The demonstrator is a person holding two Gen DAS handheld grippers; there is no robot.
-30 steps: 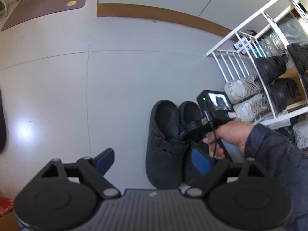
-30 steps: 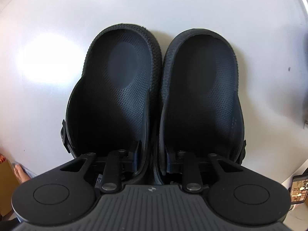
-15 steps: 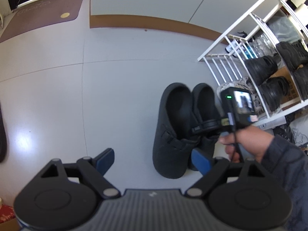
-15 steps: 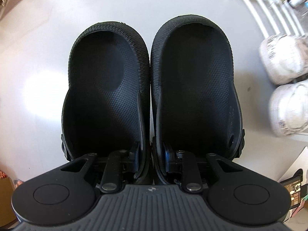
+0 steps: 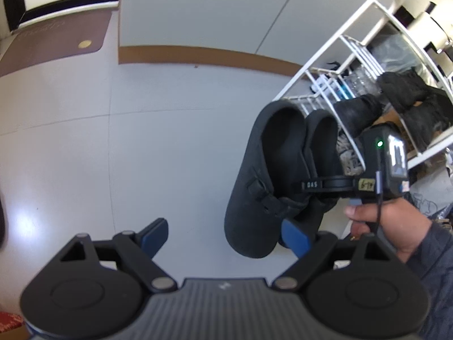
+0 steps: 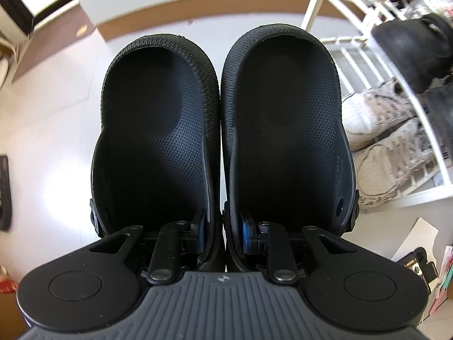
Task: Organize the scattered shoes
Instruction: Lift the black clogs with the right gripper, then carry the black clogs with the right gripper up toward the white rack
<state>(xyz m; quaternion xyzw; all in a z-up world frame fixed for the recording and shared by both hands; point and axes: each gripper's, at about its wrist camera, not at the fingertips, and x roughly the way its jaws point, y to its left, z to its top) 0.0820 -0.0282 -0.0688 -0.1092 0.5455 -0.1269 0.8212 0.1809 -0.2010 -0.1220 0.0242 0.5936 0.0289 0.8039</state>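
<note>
Right wrist: gripper [image 6: 222, 226] pinches both clogs' [image 6: 223, 130] touching inner walls

- Our left gripper [image 5: 223, 233] hangs in the air with its two blue-padded fingers [image 5: 154, 233] spread wide and nothing between them.
- Our right gripper [image 6: 222, 231] is clamped tight: one finger sits inside each of the black clogs [image 6: 223, 141], pressing their two inner walls together, so the pair is held side by side, heels pointing away from the camera.
- In the left wrist view, our right hand [image 5: 388, 223] wraps around the right gripper's handle, thumb forward, with a dark sleeve [image 5: 436, 272] covering the forearm towards the lower right corner of that view.
- Our left hand is out of sight.
</note>
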